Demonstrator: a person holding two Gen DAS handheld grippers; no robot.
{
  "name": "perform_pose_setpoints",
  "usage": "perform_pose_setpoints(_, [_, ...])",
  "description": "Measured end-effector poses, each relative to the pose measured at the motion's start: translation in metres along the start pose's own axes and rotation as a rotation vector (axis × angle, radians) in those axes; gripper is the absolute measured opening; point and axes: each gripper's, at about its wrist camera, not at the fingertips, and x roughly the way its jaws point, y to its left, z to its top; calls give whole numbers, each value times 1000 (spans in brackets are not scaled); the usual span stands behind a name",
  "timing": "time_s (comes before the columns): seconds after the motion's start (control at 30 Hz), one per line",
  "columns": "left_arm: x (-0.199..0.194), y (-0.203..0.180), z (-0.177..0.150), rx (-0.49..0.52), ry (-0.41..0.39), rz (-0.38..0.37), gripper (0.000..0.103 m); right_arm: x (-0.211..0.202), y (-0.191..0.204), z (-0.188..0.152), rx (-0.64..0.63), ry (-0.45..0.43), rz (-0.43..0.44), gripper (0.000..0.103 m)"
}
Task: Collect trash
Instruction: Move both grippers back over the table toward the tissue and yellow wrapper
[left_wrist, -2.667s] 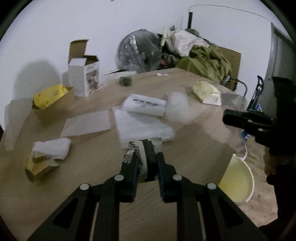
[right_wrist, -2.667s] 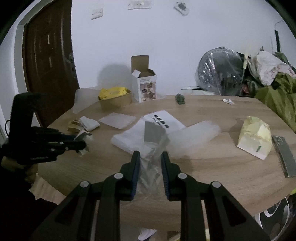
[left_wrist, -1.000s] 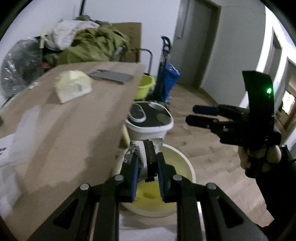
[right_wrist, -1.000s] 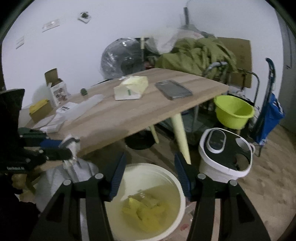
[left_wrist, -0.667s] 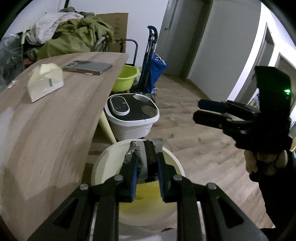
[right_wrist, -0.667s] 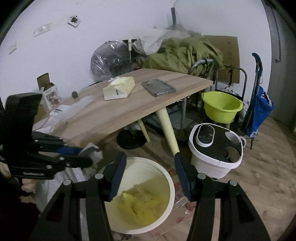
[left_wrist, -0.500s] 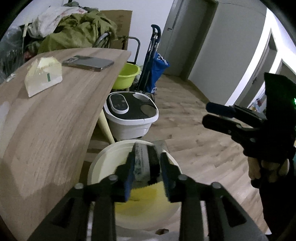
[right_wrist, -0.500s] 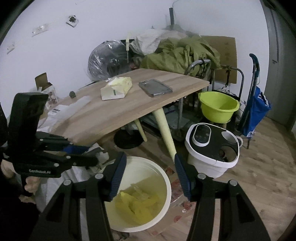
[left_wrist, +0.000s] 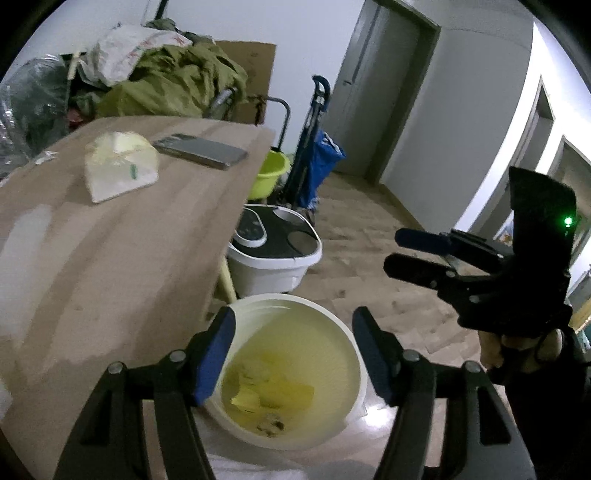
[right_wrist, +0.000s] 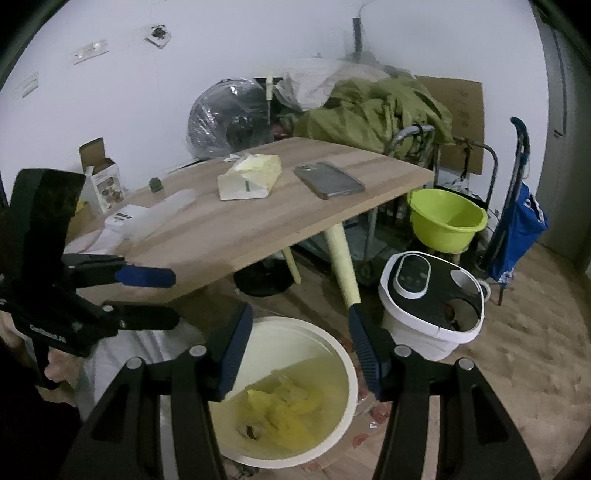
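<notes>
left tool: jaws just opened wide, nothing between them, above bucket | right tool: jaws apart, empty, over the same bucket | trash: yellow scraps lie in bucket on floor beside tabletop; packet and phone on tabletop

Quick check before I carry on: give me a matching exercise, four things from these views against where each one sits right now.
Things:
1. phone
2. yellow scraps
3. green basin
4. left gripper

Places:
A. inside the white bucket
B. flat on the table, near its corner
C. open and empty above the bucket
D. on the floor beyond the table, beside the blue bag

Pairs: 1-B, 2-A, 3-D, 4-C
</notes>
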Motion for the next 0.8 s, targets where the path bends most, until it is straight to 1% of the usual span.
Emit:
perform_pose_setpoints(0.27, [-39,23,-4,-55,-66,81,66,16,28,17,-60,3,62,52])
perform_pose_setpoints(0.5, [-73,46,-13,-112,-118,151,66,31,56,34,-118,-2,120,52])
perform_pose_setpoints(0.8, [-118,75,-30,-189,-181,259,66,53,100,52,-199,0,211,52])
